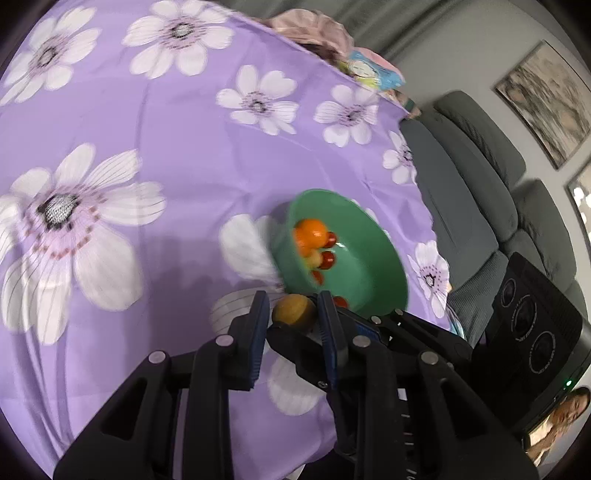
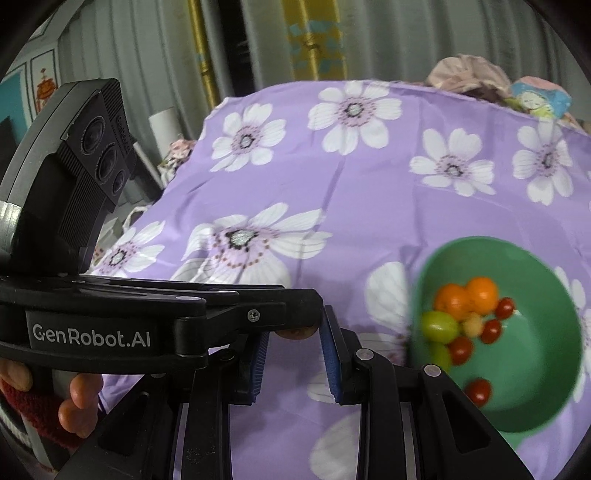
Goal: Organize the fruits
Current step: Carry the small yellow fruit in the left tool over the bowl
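Fingers (image 1: 258, 314) of the left gripper (image 1: 293, 314) are squeezing a small round yellow-brown fruit (image 1: 294, 312) between their blue pads. The fruit is sitting at the tips, and both pads are touching it.

In the right wrist view, the left gripper (image 2: 295, 330) is reaching across in front of the right gripper (image 2: 295, 354). The fingers (image 2: 330, 354) of the right gripper are standing apart with nothing between them. Only the bottom of the fruit (image 2: 297, 333) is peeking out under the black arm of the left gripper, just above the right fingers.

Just past the left fingertips and a bit to their right, a green bowl (image 1: 373, 273) is sitting on the desk. It is looking blurry. Inside it, two oranges (image 1: 310, 236) are lying side by side, with small red tomatoes (image 1: 328, 259) next to them. From the right wrist view, the bowl (image 2: 535, 369) is to the right of the fingers, and green fruits (image 2: 439, 325) are showing beside the oranges (image 2: 467, 298) and tomatoes (image 2: 491, 330). One tomato is lying apart from the others, nearer the close rim.

A purple cloth with big white flowers (image 1: 184, 155) is covering the desk under everything. At its far edge, a heap of pink cloth (image 1: 314, 33) is lying. Beyond the desk to the right, a grey sofa (image 1: 480, 166) is standing.
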`<state>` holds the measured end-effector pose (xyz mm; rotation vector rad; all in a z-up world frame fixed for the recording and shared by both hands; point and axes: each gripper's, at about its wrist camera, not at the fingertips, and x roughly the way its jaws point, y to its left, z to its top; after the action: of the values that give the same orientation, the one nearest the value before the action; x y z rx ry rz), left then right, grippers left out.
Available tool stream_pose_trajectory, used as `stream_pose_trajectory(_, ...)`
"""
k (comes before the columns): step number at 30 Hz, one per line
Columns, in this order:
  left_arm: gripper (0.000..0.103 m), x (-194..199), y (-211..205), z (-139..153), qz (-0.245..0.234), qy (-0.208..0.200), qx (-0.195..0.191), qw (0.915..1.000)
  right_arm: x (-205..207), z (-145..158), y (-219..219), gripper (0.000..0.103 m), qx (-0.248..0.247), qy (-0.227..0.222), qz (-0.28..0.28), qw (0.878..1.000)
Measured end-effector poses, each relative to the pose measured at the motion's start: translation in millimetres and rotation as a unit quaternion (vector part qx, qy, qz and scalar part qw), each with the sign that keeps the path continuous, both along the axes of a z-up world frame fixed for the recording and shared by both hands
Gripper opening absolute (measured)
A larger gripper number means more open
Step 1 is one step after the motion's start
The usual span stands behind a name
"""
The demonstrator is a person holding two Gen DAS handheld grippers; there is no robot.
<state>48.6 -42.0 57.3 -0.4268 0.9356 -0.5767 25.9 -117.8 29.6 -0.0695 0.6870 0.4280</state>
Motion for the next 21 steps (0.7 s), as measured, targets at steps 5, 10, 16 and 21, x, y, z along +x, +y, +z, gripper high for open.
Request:
stream_pose_trajectory(5,0.026,8.9,-34.6,10.4,-0.034,-0.015,0.006,0.9993,-3.0,9.4,-27.8,0.029,0.009,-0.016,-0.032,0.999)
stream_pose_trajectory(10,0.026,20.0,-64.9,13.4,-0.068,-0.022,0.007,0.9974,-3.3,13.7,-55.8,0.029,0.015,-0.025,-0.064,0.998)
stream_pose_trajectory(16,0.026,37.8,-99.1,9.6,-0.101,-0.015,0.006,0.9947,3.7,12.3,-87.7,0.029,0.021,-0.027,-0.097,0.995)
stream_pose_trajectory(21,0.026,51.4,-119.2,0.7,-0.114,-0.004,0.007,0.9934,10.8,5.5,-109.8,0.029,0.032,-0.019,-0.114,0.993)
